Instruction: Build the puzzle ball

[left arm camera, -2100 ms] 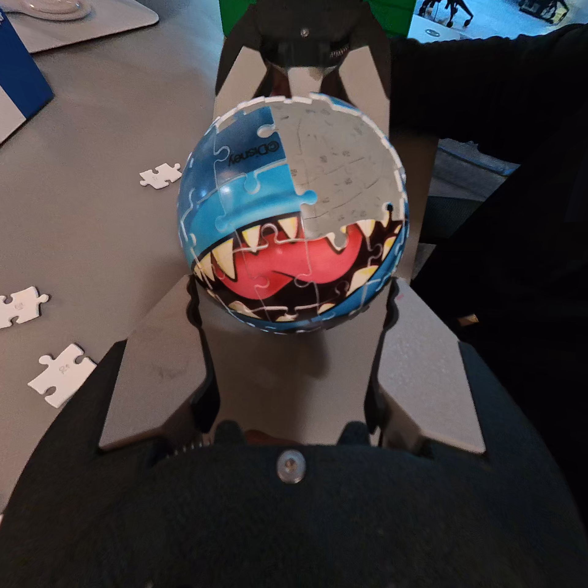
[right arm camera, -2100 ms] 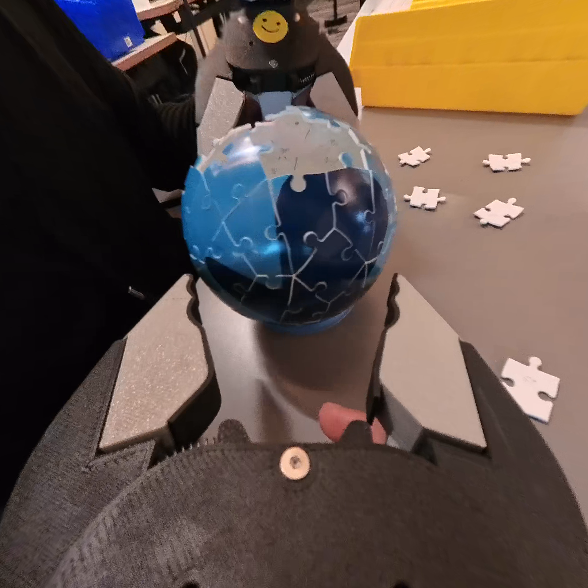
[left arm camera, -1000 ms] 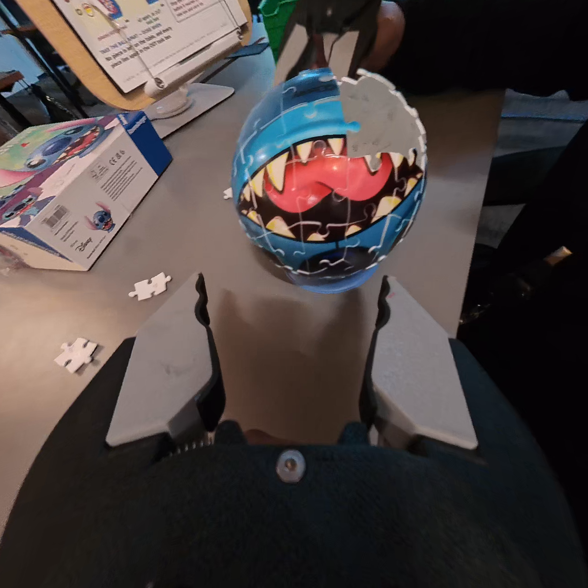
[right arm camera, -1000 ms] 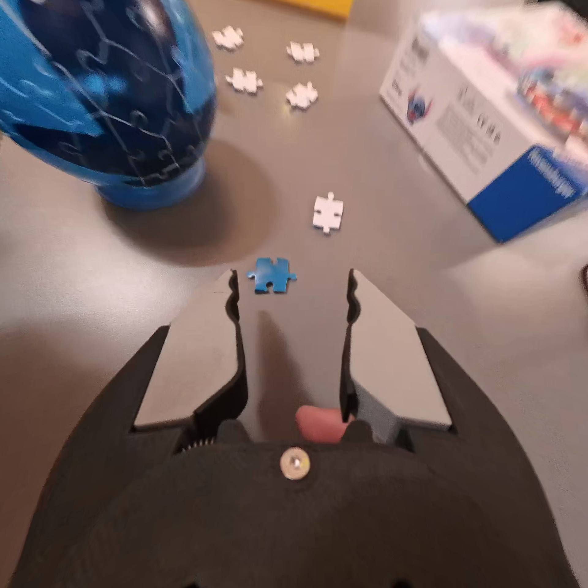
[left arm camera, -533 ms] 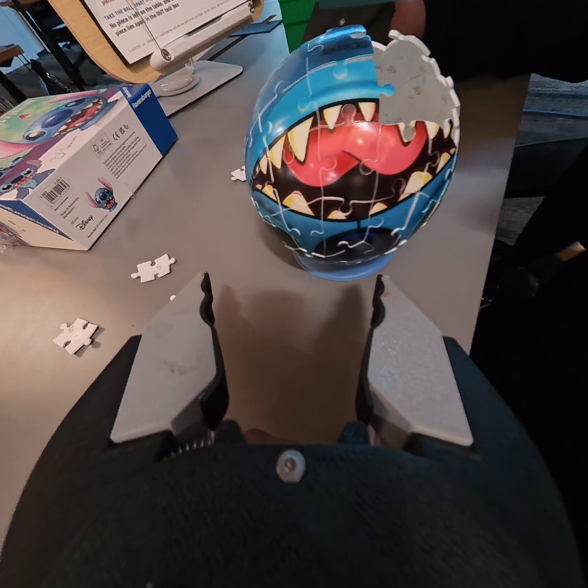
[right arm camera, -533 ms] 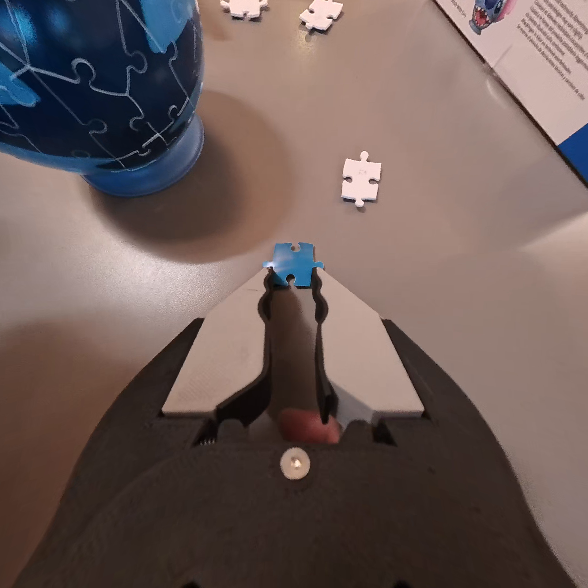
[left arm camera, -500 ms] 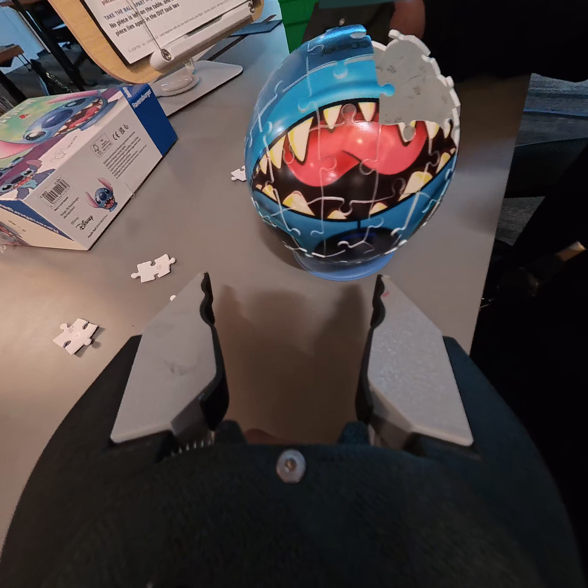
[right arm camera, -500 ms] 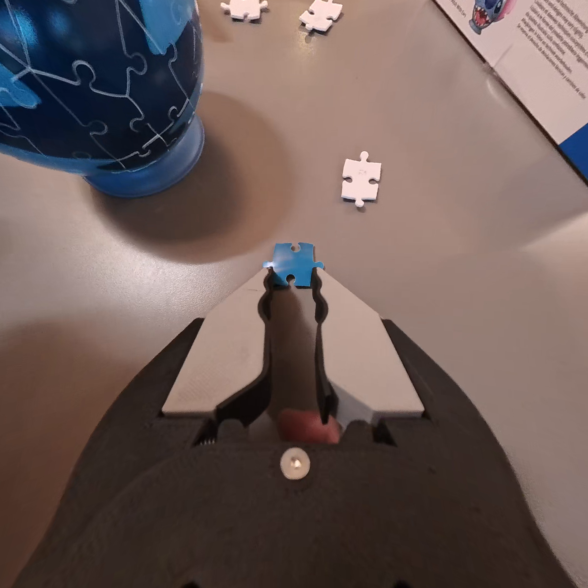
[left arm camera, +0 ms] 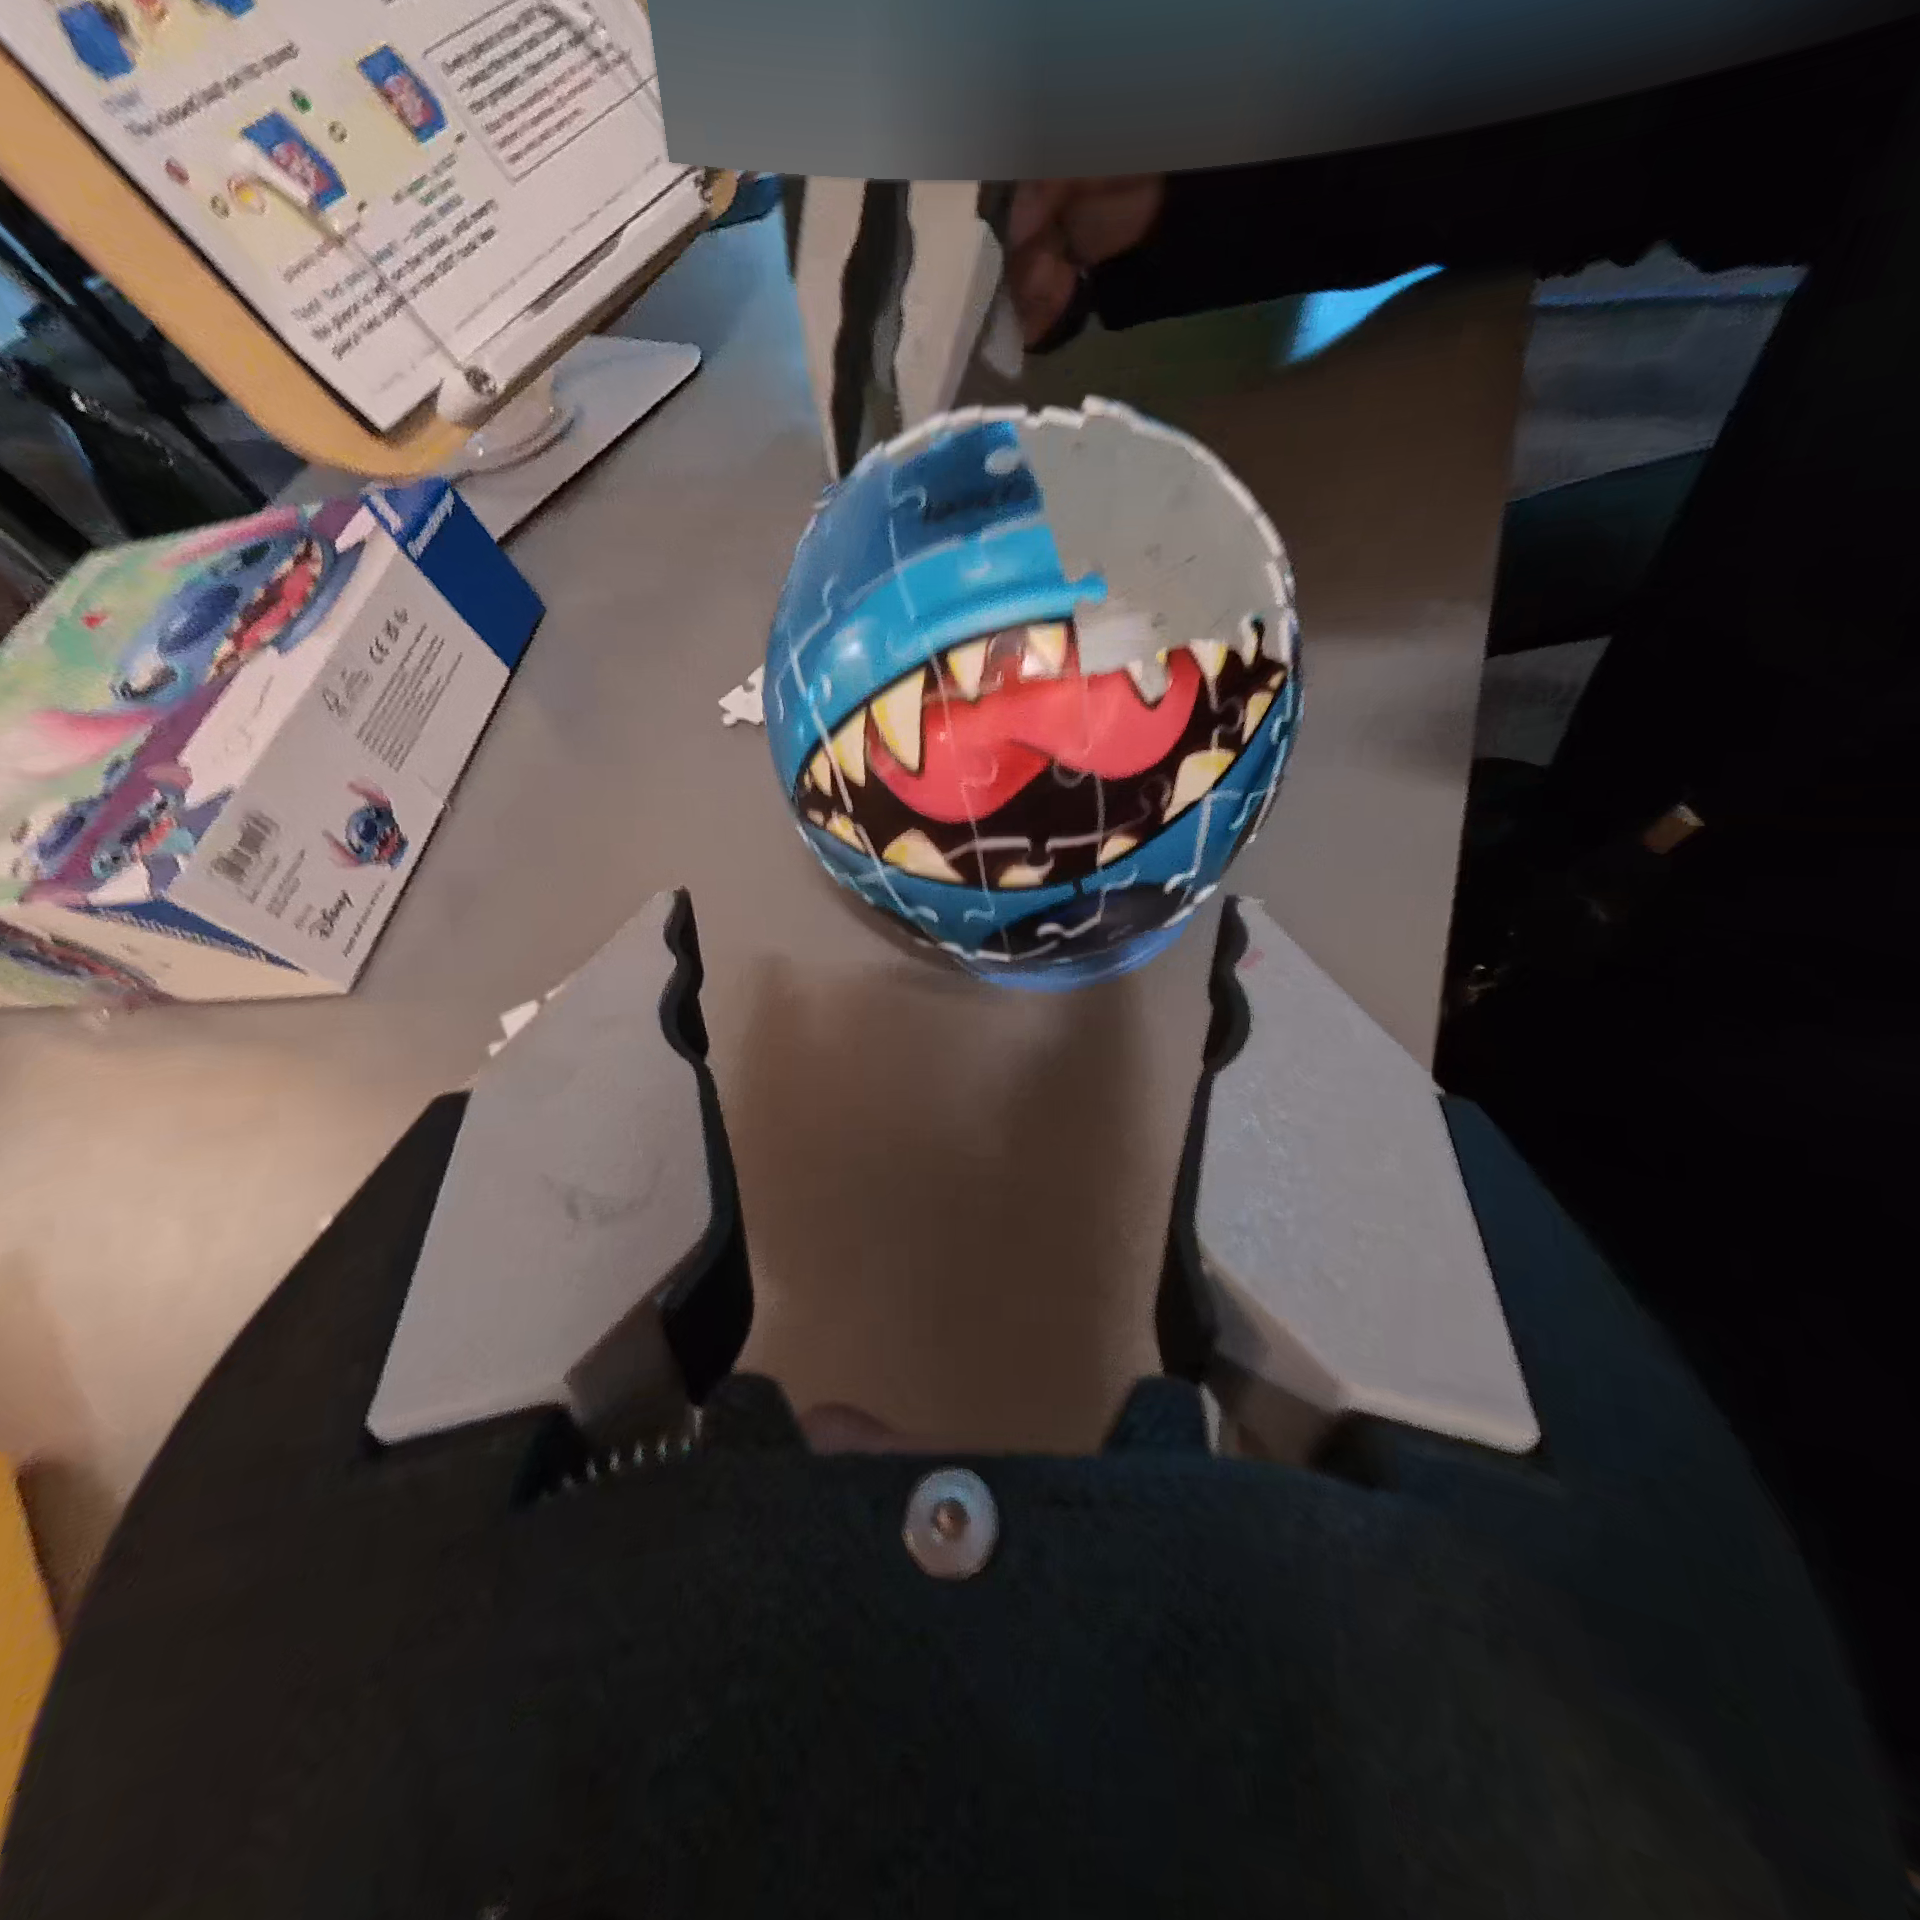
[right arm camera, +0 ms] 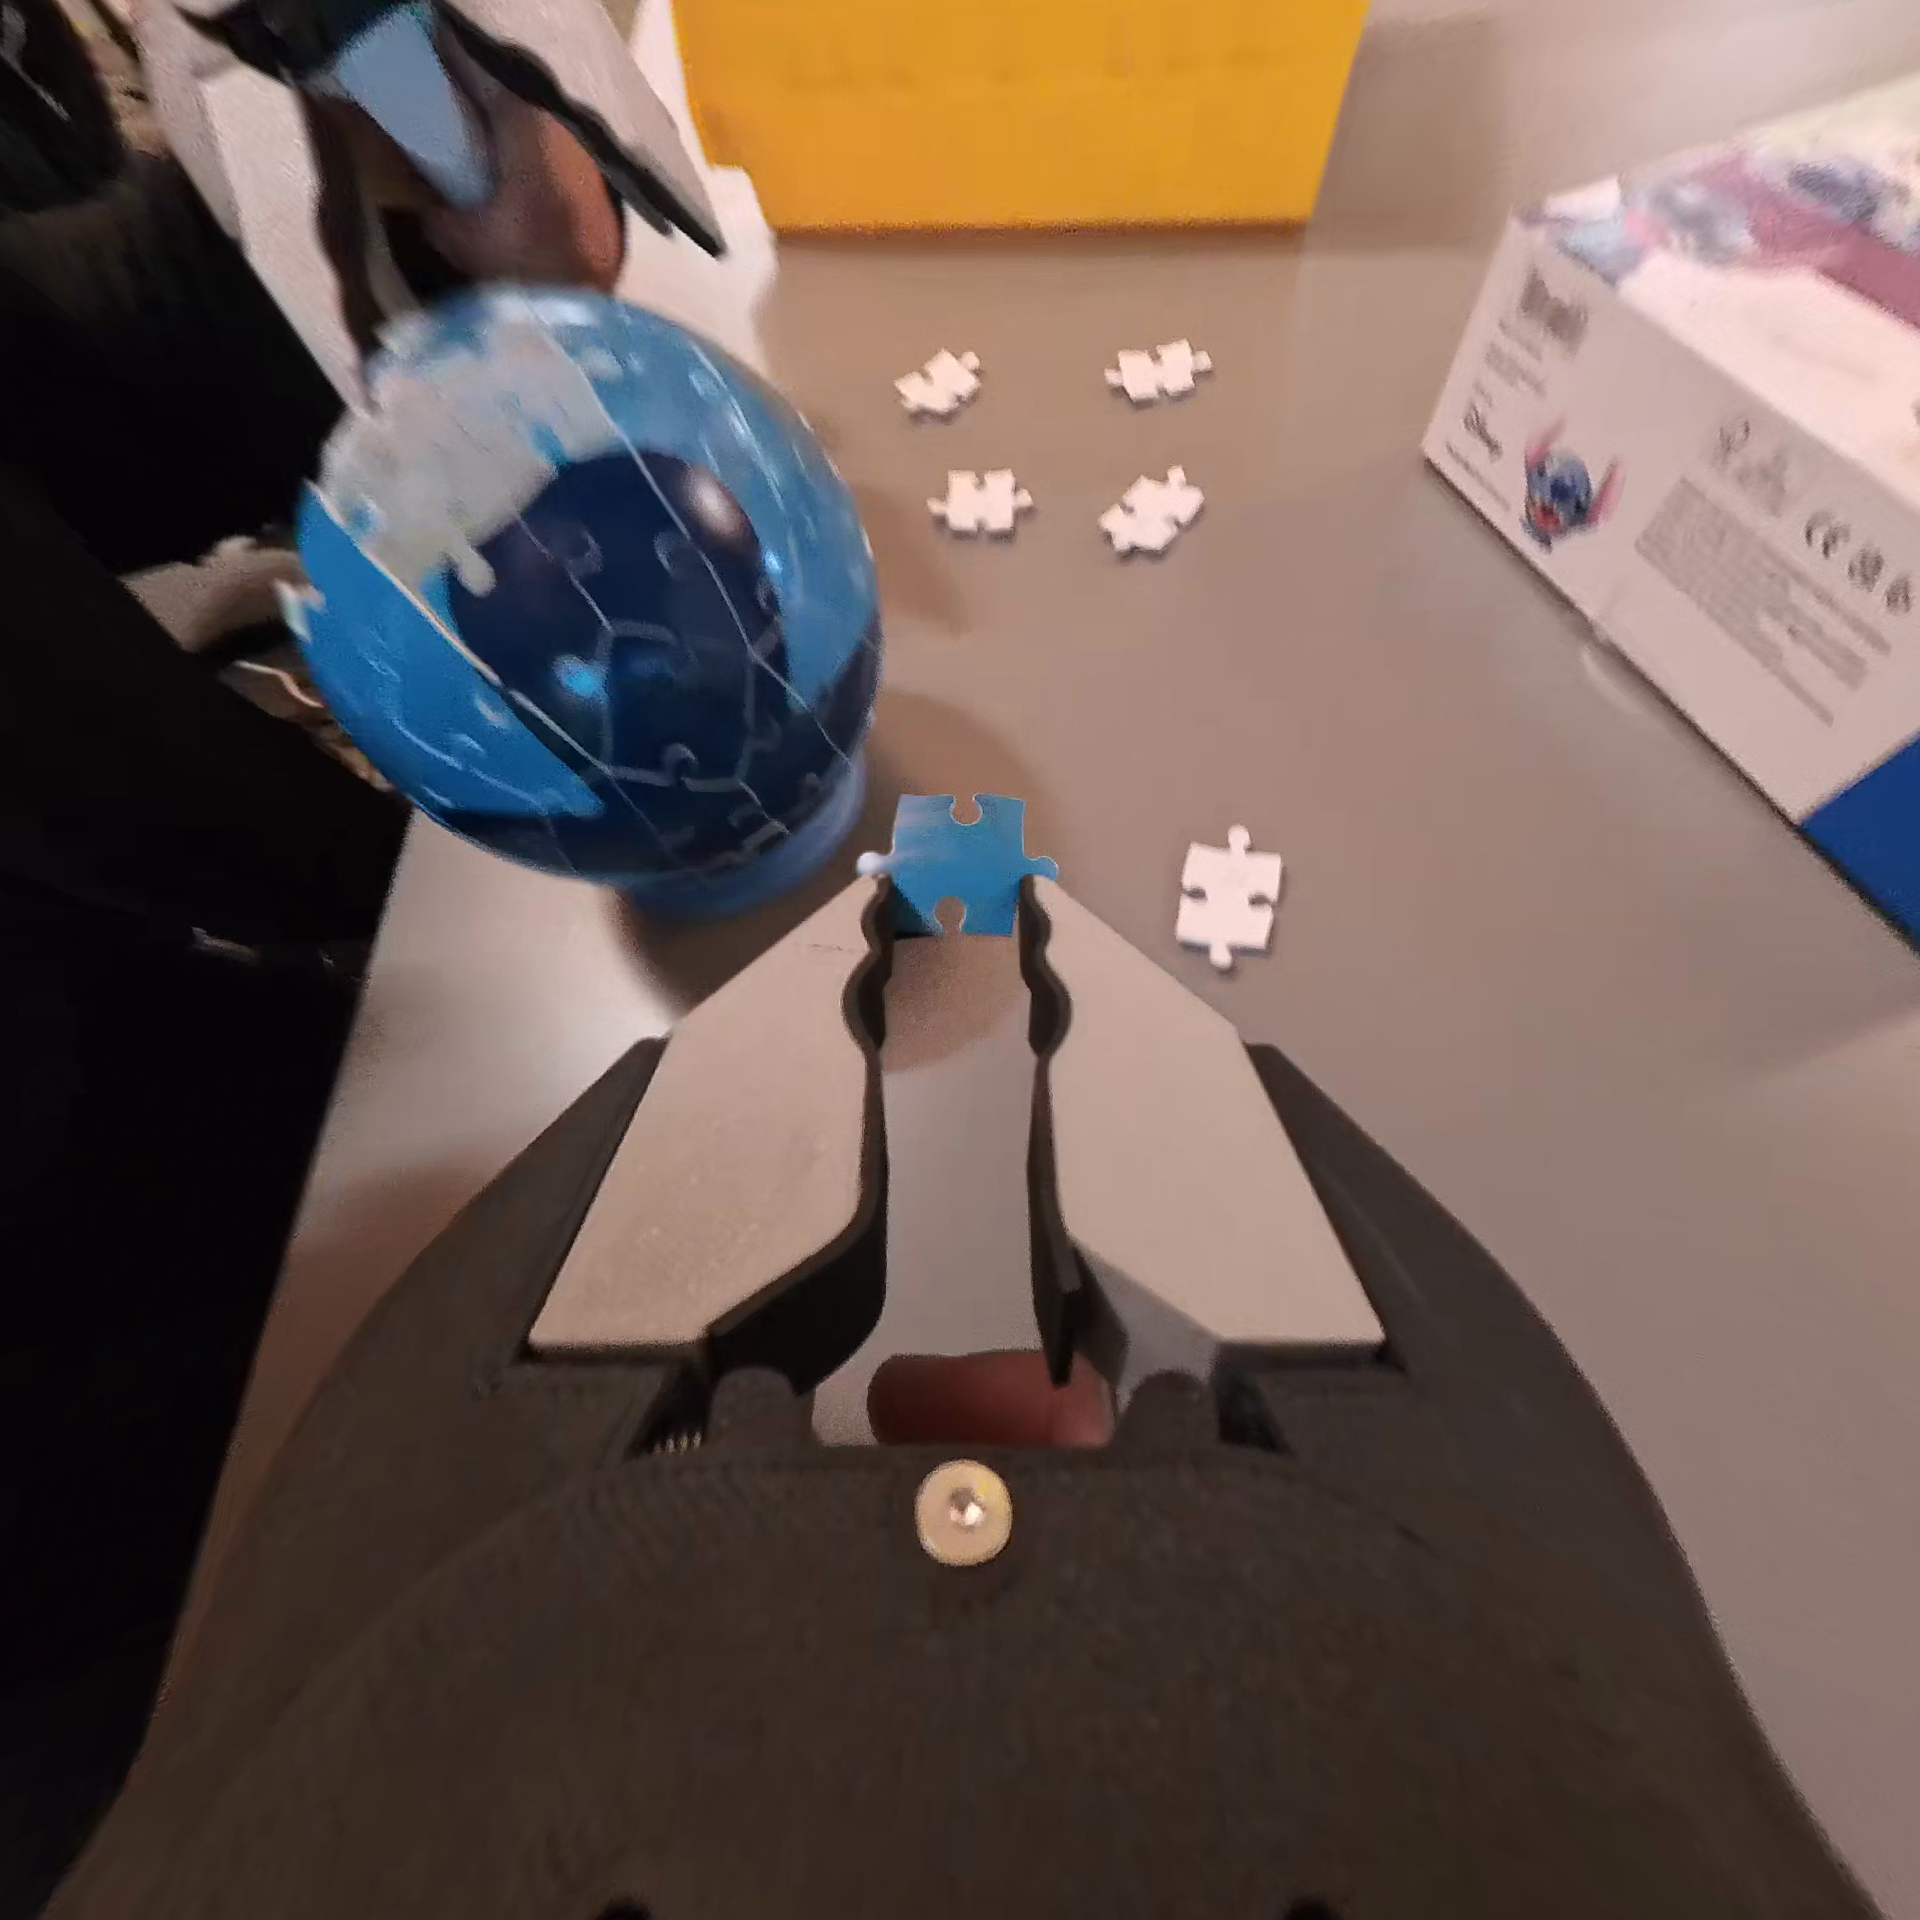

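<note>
1. At the far left of the left wrist view, a glossy cardboard puzzle box (left arm camera: 249, 748) printed with cartoon art is seen lying on the smooth grey table (left arm camera: 623, 790); behind it a rounded wooden stand (left arm camera: 260, 343) holding a printed sheet is placed.
2. In the middle, the puzzle ball (left arm camera: 1029, 707) is seated upright on a round blue base; shiny curved pieces form a toothed red mouth, and a jagged gap near the top exposes the pale matte inside.
3. The left gripper (left arm camera: 951, 935) is held released, its flat grey wedge-shaped fingers with wavy black inner edges spread wide just short of the ball, with nothing between them.
4. In the right wrist view the ball (right arm camera: 582, 613) is shown at the left, dark blue and blurred, close to the table's edge.
5. The right gripper (right arm camera: 956, 894) is clenched on a small blue puzzle piece (right arm camera: 961, 862), pinched by its edges at the fingertips, just right of the ball's base.
6. Further right, a white piece (right arm camera: 1229, 896) lies flat on the table, four more white pieces (right arm camera: 1049, 447) are laid beyond it, with a yellow bin (right arm camera: 1018, 114) behind and the box (right arm camera: 1704, 520) at the far right.
</note>
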`<state>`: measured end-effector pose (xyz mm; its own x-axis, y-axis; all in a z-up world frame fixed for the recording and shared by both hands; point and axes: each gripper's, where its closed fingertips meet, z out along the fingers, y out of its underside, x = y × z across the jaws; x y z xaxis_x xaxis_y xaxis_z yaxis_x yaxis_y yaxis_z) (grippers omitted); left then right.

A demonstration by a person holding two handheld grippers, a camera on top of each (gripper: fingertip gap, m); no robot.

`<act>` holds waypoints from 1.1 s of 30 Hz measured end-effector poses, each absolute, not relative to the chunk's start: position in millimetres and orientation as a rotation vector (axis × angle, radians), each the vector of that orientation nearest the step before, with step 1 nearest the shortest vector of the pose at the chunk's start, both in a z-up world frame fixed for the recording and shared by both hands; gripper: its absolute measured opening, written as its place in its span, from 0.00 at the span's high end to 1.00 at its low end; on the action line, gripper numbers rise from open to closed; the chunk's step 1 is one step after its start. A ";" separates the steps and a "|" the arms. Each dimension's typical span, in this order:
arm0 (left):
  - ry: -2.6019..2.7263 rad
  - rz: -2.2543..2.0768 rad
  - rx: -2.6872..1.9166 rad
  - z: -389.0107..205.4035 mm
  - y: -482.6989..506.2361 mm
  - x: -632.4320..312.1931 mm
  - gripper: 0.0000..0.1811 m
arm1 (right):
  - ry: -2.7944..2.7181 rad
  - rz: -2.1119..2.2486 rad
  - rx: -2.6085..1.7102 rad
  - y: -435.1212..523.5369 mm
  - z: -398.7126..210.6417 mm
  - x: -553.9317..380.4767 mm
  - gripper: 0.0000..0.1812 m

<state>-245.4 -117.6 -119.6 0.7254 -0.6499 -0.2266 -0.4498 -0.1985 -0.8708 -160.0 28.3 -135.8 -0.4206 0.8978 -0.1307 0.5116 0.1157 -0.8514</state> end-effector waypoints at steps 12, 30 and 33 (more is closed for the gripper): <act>0.973 -0.097 -1.831 -78.9 -90.8 -213.5 0.58 | -2.211 1.411 -1.009 -37.3 -64.7 -195.4 0.89; 1.043 0.078 -1.806 -61.9 -71.4 -191.0 0.69 | -2.316 1.418 -0.891 -59.8 -70.2 -191.1 0.88; 1.034 0.016 -1.814 -63.6 -73.0 -187.2 0.69 | -2.341 1.392 -0.869 -59.7 -73.3 -190.3 0.89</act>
<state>-187.2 -73.0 -63.6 0.6338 -0.6363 -0.4399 -0.6492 -0.1283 -0.7497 -190.3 -59.7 -73.3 -0.7793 0.6236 -0.0619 0.3521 0.3541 -0.8664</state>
